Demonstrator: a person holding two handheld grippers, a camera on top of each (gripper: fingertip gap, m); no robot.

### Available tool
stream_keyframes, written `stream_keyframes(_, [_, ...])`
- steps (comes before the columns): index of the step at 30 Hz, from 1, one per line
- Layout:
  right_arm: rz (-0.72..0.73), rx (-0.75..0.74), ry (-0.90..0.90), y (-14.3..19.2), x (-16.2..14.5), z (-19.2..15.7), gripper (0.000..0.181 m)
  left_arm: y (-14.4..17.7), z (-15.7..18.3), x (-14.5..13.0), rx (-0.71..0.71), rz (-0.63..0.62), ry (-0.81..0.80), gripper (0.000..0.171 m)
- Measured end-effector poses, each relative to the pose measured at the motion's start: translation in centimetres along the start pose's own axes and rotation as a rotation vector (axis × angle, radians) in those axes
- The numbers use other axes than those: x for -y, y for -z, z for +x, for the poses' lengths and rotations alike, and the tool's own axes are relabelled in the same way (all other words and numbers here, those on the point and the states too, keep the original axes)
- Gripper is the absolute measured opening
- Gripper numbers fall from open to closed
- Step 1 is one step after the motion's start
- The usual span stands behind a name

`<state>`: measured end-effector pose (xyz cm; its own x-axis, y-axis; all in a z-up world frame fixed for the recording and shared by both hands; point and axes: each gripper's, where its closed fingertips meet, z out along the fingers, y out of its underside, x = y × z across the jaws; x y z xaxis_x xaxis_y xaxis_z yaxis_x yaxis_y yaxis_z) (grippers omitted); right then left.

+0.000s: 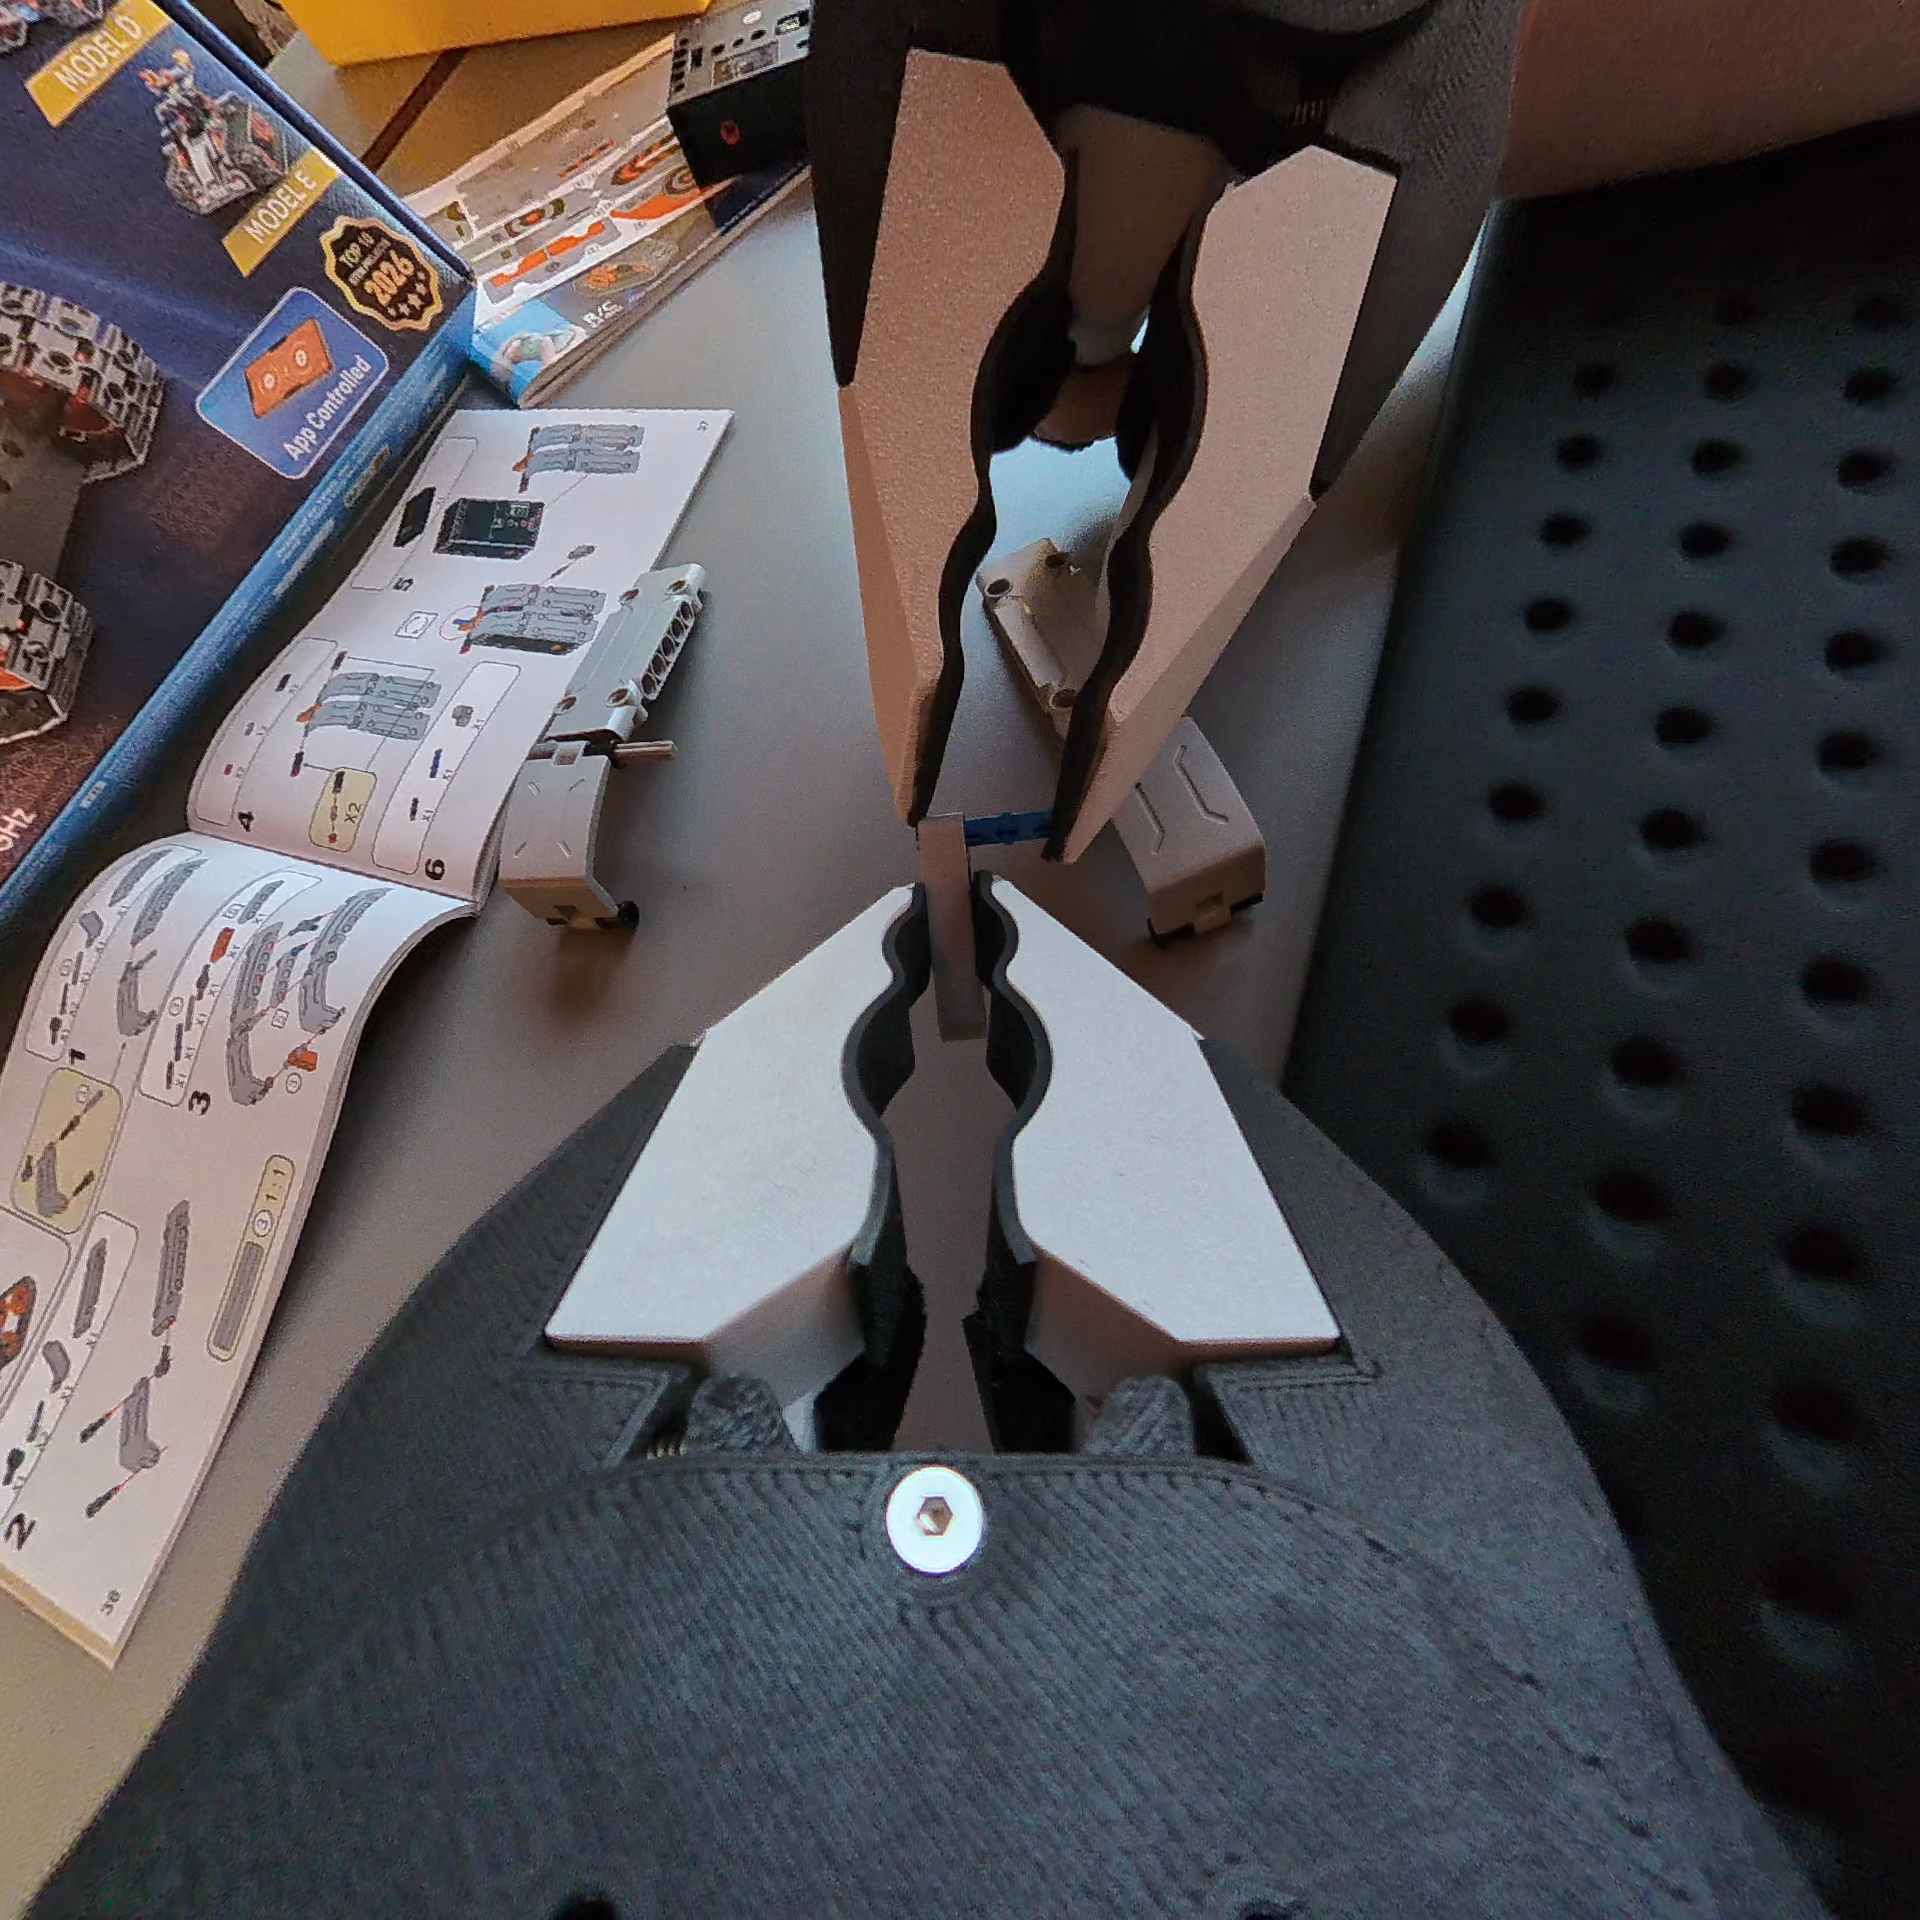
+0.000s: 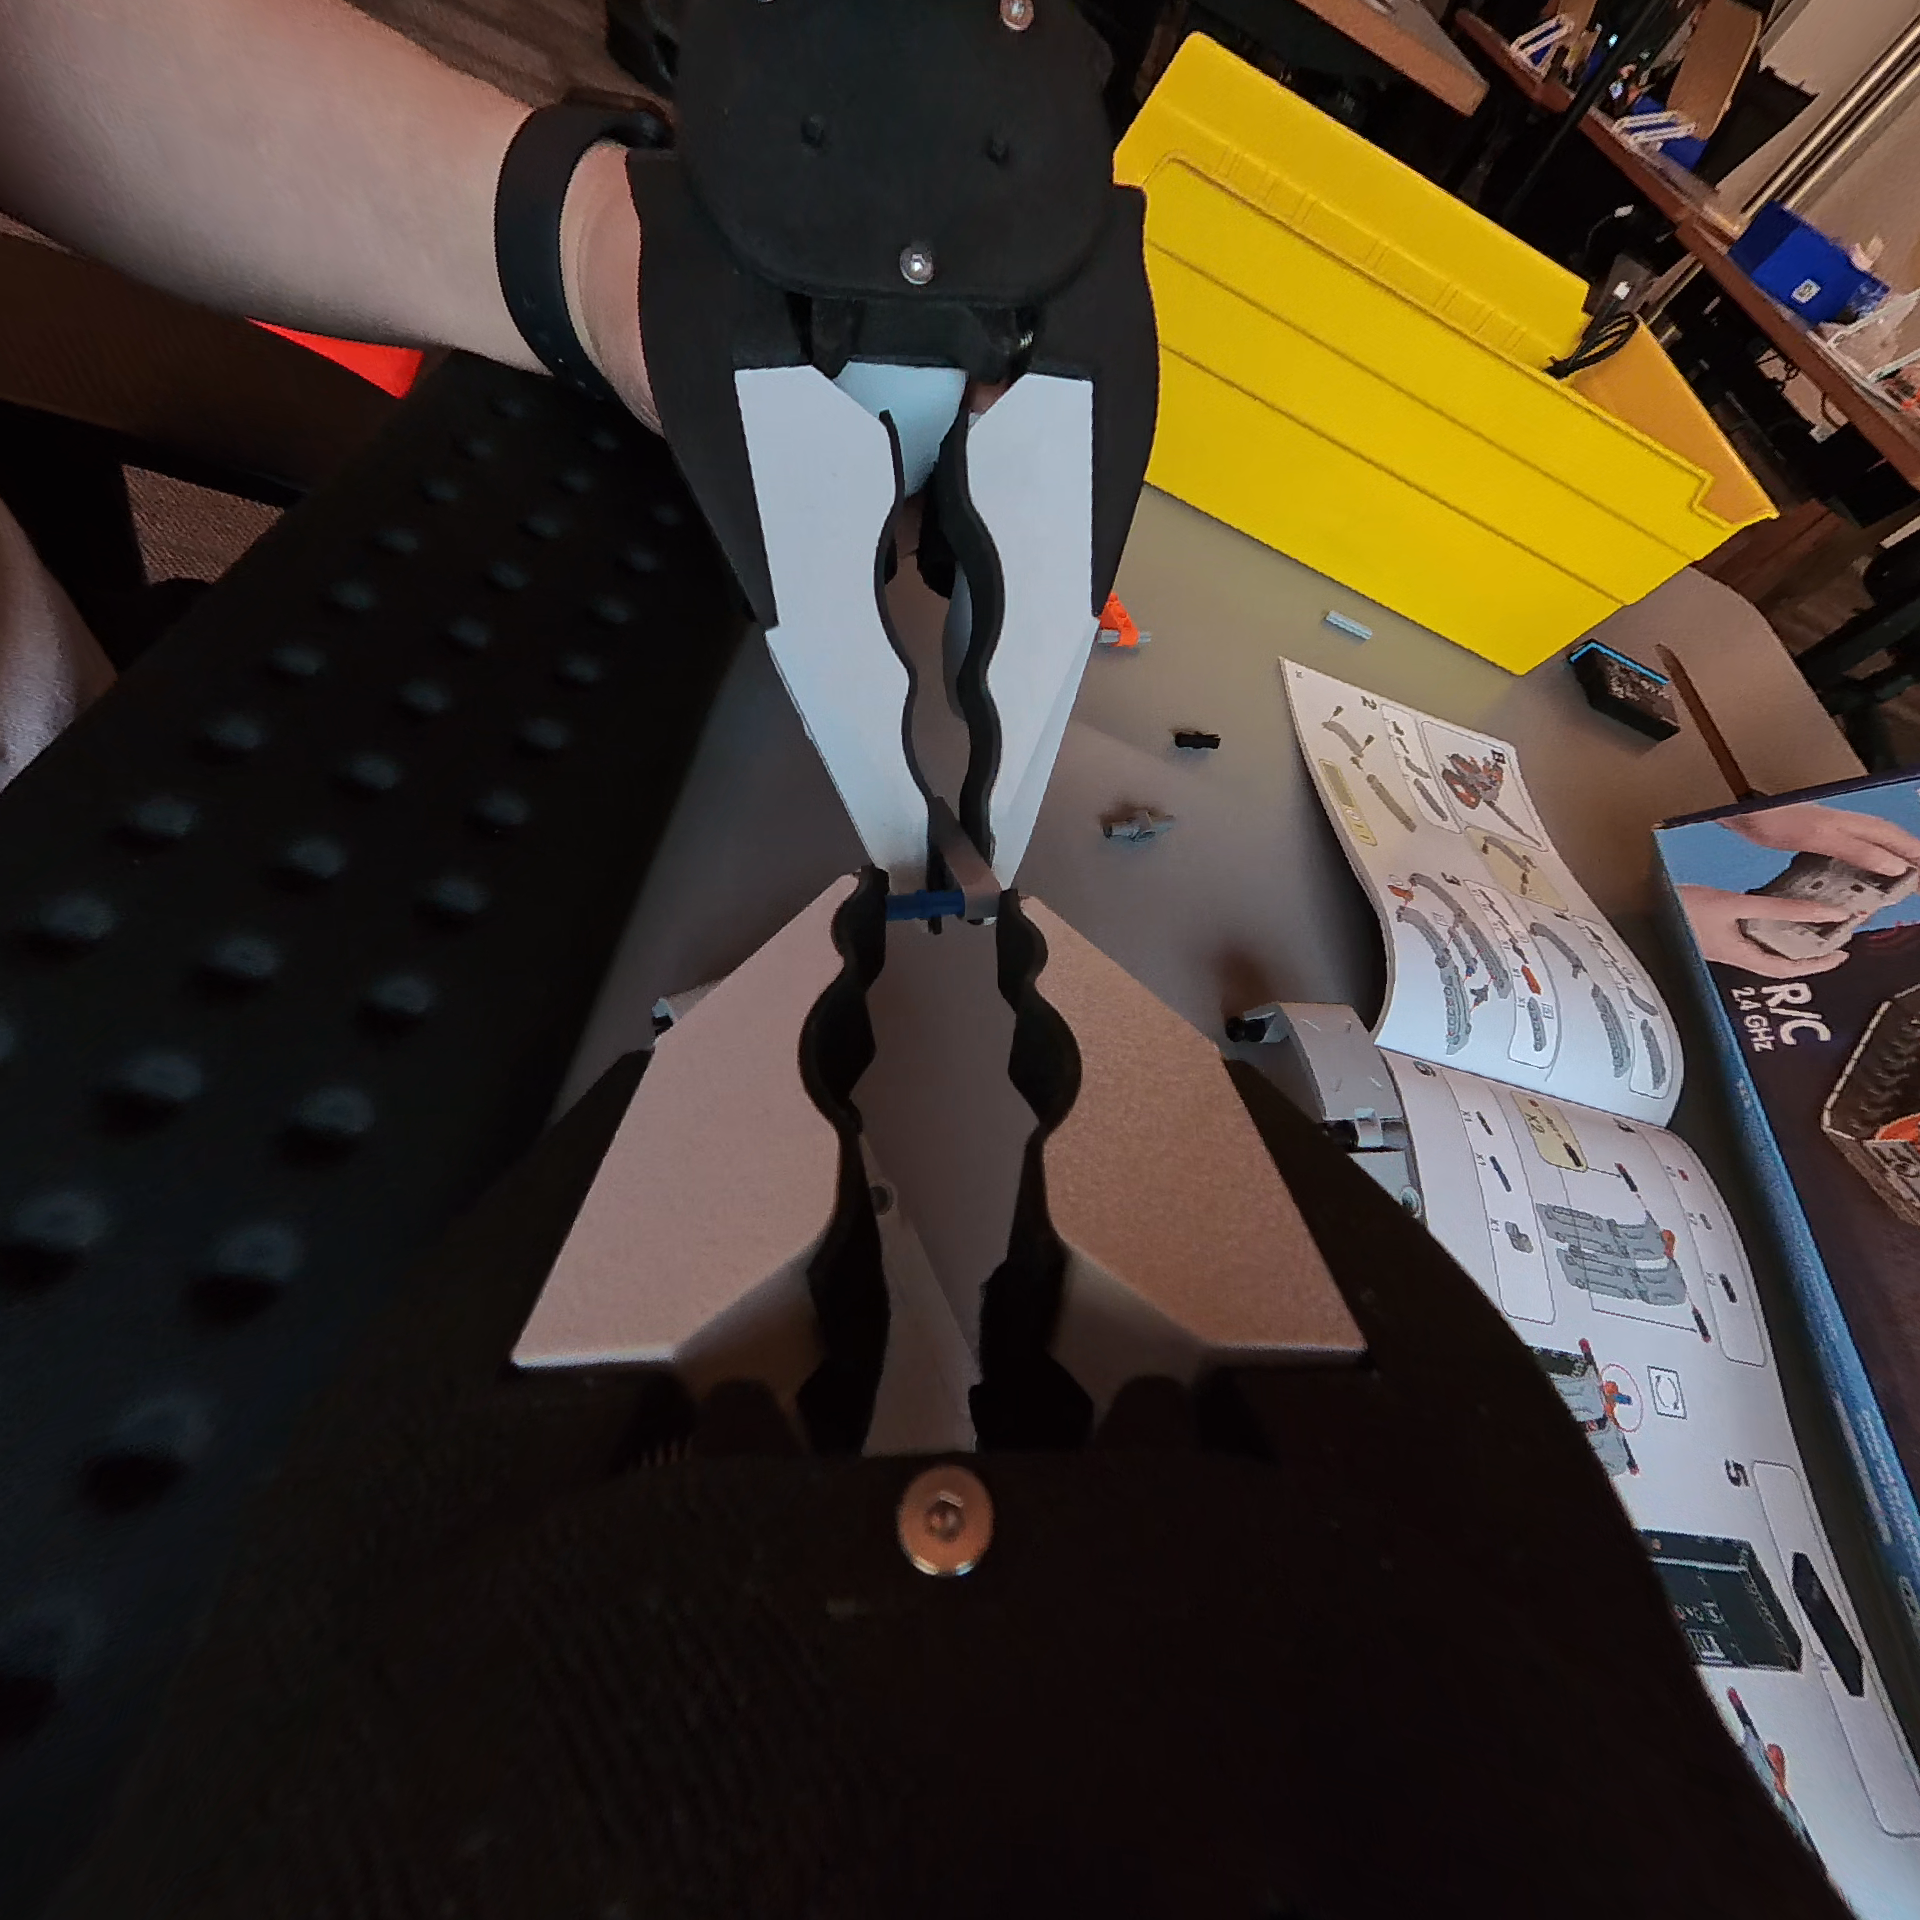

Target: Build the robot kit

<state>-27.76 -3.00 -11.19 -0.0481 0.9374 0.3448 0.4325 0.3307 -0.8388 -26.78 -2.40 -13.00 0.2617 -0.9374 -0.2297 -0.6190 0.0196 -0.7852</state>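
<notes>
In the left wrist view my left gripper (image 1: 948,891) is shut on a flat grey beam (image 1: 956,961) that stands upright between its tips. My right gripper (image 1: 989,831) comes in from above, tip to tip with it. It is shut on a short blue pin (image 1: 1000,826) whose end meets the beam's top. In the right wrist view my right gripper (image 2: 938,899) holds the blue pin (image 2: 912,906) crosswise between its tips. The left gripper (image 2: 961,868) reaches down from above with the grey beam (image 2: 968,864). Both are held above the grey table (image 2: 1226,914).
An open instruction booklet (image 1: 343,790) and a blue toy box (image 1: 156,416) lie left. Two grey part assemblies (image 1: 571,831) (image 1: 1195,831) sit on the table. A black perforated seat (image 1: 1662,935) is right. A yellow bin (image 2: 1403,416) and loose small parts (image 2: 1138,826) lie beyond. Less than 4 cm separates the two grippers' tips. My right gripper's tips are some 10 cm from the black perforated seat (image 1: 1662,935). It is also in sight in the right wrist view (image 2: 283,888).
</notes>
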Motion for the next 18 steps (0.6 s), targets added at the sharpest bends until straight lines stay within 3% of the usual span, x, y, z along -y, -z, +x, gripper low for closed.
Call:
stream_keyframes(9, [-0.017,-0.005,-0.027,-0.7,-1.1,-0.5,0.02,-0.6,0.5,-1.2,-0.02,-0.046,0.043,0.005])
stream_keyframes(18, [-0.006,-0.079,-0.004,-0.6,-0.6,0.1,0.014,-0.3,0.2,-0.7,0.01,-0.007,0.019,0.006])
